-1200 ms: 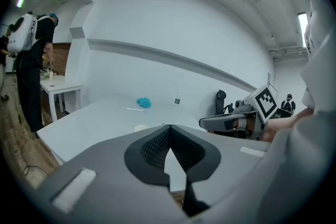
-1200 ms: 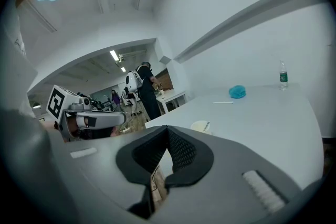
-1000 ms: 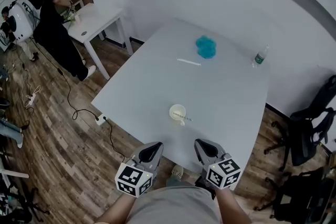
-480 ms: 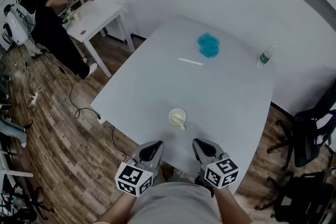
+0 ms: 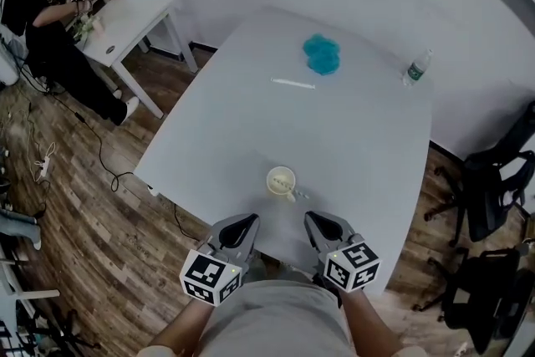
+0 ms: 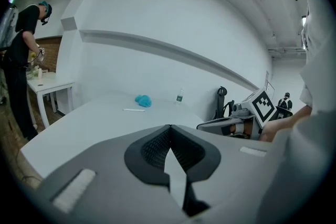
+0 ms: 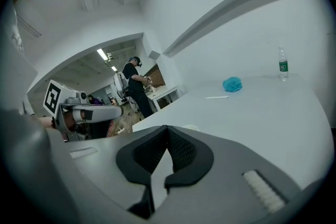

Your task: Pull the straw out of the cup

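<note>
A small cream cup [image 5: 281, 179] stands near the front edge of the white table [image 5: 351, 138]. A thin straw [image 5: 295, 192] leans out of it toward the front right. Both grippers hover at the table's front edge, short of the cup and apart from it. My left gripper [image 5: 244, 221] is on the cup's left and shut, with nothing between its tips [image 6: 169, 126]. My right gripper [image 5: 316, 221] is on the cup's right, also shut and empty [image 7: 167, 127]. In the right gripper view only the cup's rim [image 7: 190, 127] peeks over the jaws. The left gripper view does not show the cup.
A blue cloth [image 5: 321, 54] and a white stick [image 5: 293, 84] lie at the table's far side, and a water bottle [image 5: 415, 68] stands at the far right corner. A black office chair [image 5: 493, 196] is to the right. A person [image 5: 33, 21] works at a small white table [image 5: 125, 17] at far left.
Both grippers have crept forward toward the table's front edge, still shut. The cup and straw have not moved on the table.
</note>
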Motion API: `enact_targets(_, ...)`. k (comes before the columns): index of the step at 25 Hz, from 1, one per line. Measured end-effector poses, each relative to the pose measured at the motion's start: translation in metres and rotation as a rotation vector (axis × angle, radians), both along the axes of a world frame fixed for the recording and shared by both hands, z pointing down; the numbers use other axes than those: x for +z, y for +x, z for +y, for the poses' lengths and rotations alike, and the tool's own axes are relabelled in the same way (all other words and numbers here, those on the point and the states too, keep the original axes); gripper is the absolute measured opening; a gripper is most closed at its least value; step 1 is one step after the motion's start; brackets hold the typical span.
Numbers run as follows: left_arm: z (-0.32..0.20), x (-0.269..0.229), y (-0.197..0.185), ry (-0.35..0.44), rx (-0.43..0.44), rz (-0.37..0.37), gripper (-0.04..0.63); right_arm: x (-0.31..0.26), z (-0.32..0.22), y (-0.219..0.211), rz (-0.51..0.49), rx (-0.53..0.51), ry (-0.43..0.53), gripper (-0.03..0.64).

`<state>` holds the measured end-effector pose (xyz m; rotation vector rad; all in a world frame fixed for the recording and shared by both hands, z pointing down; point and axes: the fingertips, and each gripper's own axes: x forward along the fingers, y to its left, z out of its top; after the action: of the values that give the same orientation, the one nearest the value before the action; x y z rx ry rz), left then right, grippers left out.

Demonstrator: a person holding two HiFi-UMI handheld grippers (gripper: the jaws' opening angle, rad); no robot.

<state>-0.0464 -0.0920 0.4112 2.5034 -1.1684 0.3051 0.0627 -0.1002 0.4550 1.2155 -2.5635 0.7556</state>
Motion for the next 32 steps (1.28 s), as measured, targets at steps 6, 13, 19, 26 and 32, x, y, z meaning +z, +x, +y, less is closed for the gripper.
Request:
enact_targets(6, -0.009, 0.009, 0.005, -0.009, 0.058, -0.015, 0.02, 0.009, -0.007, -0.002, 0.014, 0.026, -0.015, 0.008)
enact_targets(13, -0.012, 0.025, 0.007, -0.033, 0.067, -0.005, 0.02, 0.023, -0.007, -0.001, 0.02, 0.051, -0.038, 0.008)
enact_targets(19, -0.016, 0.035, 0.008, -0.047, 0.079, 0.001, 0.02, 0.041, -0.004, 0.001, 0.034, 0.069, -0.073, 0.008)
enact_targets(26, -0.022, 0.052, 0.006, -0.073, 0.082, 0.005, 0.02, 0.061, -0.01, 0.01, 0.049, 0.1, -0.111, 0.009)
enact_targets(32, -0.028, 0.064, 0.003, -0.097, 0.087, 0.005, 0.02, 0.076, -0.018, 0.009, 0.049, 0.122, -0.134, 0.009)
